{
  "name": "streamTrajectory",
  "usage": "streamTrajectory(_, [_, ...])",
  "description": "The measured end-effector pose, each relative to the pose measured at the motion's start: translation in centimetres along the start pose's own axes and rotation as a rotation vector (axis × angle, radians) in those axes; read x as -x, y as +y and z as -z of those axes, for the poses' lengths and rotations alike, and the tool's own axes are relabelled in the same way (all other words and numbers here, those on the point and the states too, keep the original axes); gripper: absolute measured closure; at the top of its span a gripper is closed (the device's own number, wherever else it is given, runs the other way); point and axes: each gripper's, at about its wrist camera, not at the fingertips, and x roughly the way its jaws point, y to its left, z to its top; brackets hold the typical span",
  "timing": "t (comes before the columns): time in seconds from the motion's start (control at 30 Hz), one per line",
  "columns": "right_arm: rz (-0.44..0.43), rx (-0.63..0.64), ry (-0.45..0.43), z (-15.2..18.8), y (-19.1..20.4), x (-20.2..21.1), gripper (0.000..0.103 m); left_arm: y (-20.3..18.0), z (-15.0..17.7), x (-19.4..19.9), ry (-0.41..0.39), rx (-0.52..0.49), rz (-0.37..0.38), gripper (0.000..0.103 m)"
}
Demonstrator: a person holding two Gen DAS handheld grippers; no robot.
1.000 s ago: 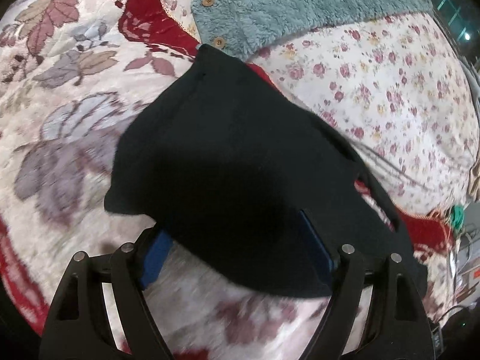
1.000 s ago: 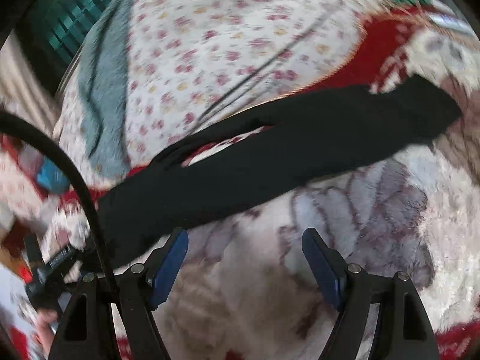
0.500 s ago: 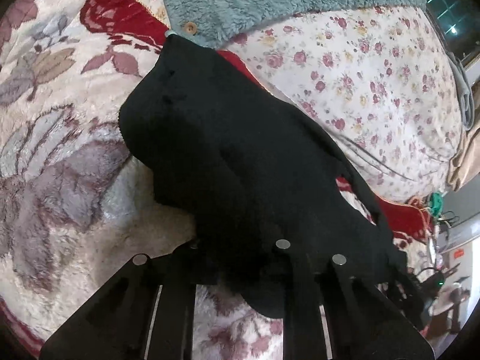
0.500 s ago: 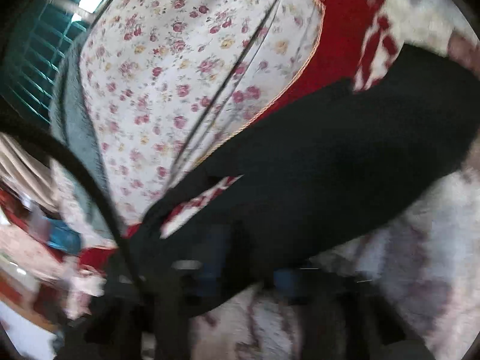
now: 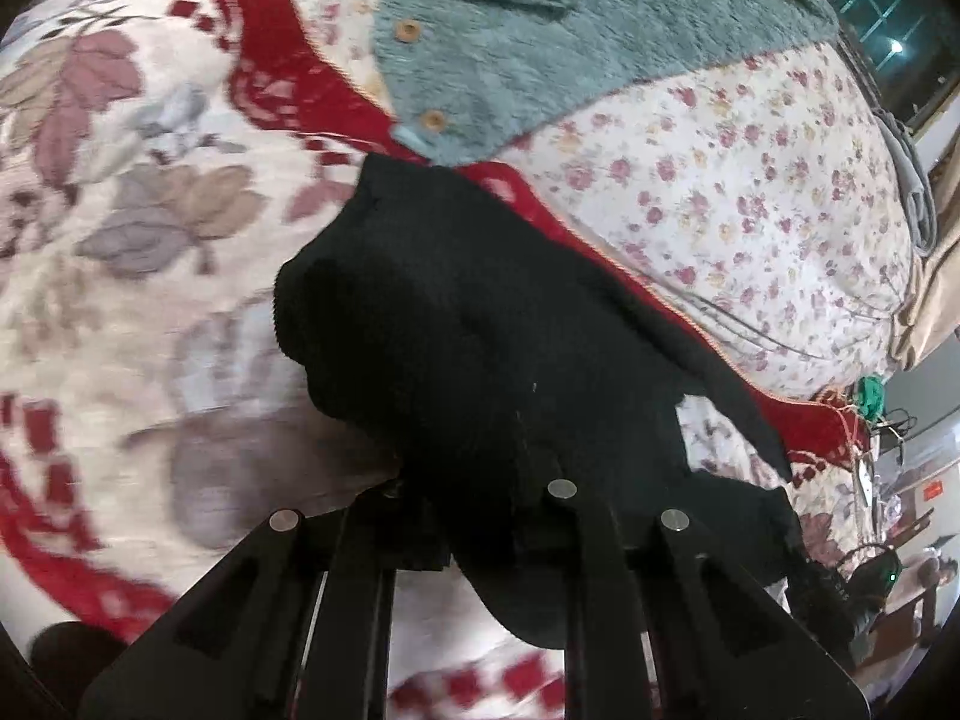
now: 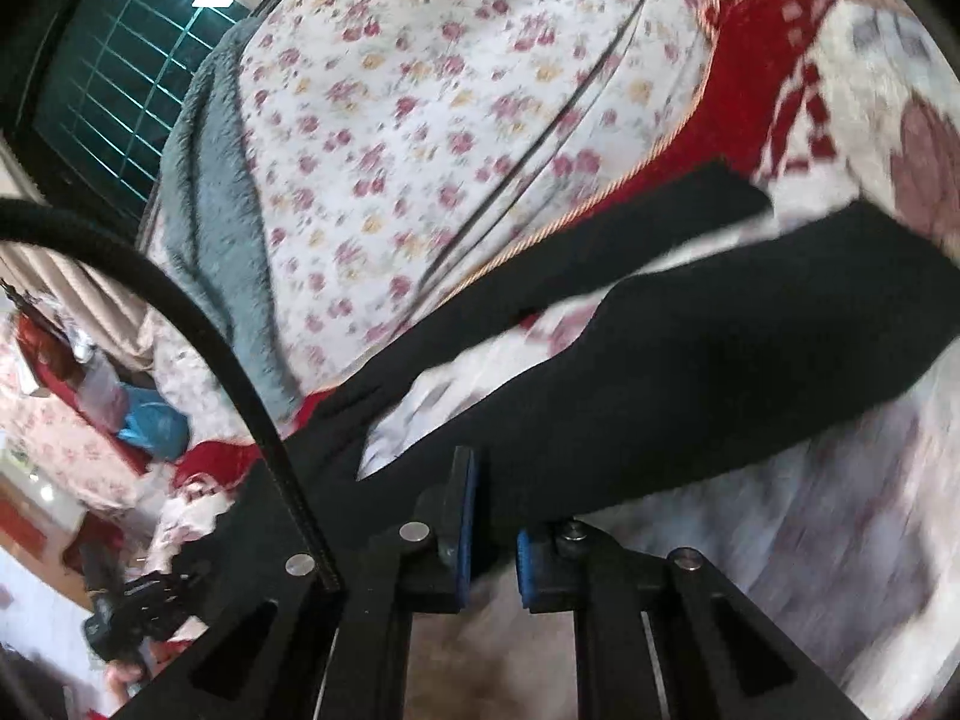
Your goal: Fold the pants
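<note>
The black pants [image 5: 480, 330] lie bunched on a plush floral blanket [image 5: 150, 210]. In the left wrist view my left gripper [image 5: 474, 516] is shut on a thick fold of them, and the cloth drapes over and hides the fingertips. The right wrist view shows the pants [image 6: 690, 360] running as a long dark band up to the right, with a second leg strip above it. My right gripper [image 6: 495, 528] has its jaws closing on the lower edge of that band. Its blue pads [image 6: 468, 516] stand close together with black cloth pinched between them.
A teal fleece garment [image 5: 540, 30] with wooden buttons lies just beyond the pants. A quilt with small flowers [image 5: 750, 180] covers the far side of the bed. A black cable [image 6: 180, 312] arcs across the right wrist view. Clutter [image 6: 138, 420] sits past the bed edge.
Both grippers went from wide open to shut on the pants. The left one has lifted its fold, bunching the cloth. The right one moved in onto the leg band.
</note>
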Motion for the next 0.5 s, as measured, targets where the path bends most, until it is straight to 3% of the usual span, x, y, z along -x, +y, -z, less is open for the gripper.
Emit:
streamTrajectory(0.1, [-0.015,0.015,0.052,2.6,1.0,-0.5,0.092,2.3,0.6,0.4,-0.008,0.024,-0.047,0.091])
streamTrajectory(0.2, [0.027,0.005,0.095,3.8,0.1,-1.1,0.09,3.8,1.7,-0.9,0.032,0.077,-0.038,0.091])
streamTrajectory(0.23, [-0.009,-0.026,0.099,3.6,-0.8,-0.8,0.09,3.9,2.0,-0.9,0.017,0.077,-0.033,0.091])
streamTrajectory(0.3, [-0.015,-0.093,0.073,2.8,-2.6,0.5,0.086,3.4,2.3,-0.6,-0.006,0.037,-0.052,0.09])
streamTrajectory(0.33, [0.037,-0.109,0.038,2.2,-3.5,1.7,0.07,3.2,2.3,-0.4,-0.011,0.021,-0.063,0.09])
streamTrajectory(0.37, [0.067,-0.12,0.004,1.6,-4.5,2.7,0.066,3.0,2.3,-0.4,-0.014,0.017,-0.068,0.089])
streamTrajectory(0.5, [0.132,-0.254,-0.058,-1.2,-9.9,5.2,0.062,3.5,2.4,-0.3,-0.005,0.033,-0.07,0.088])
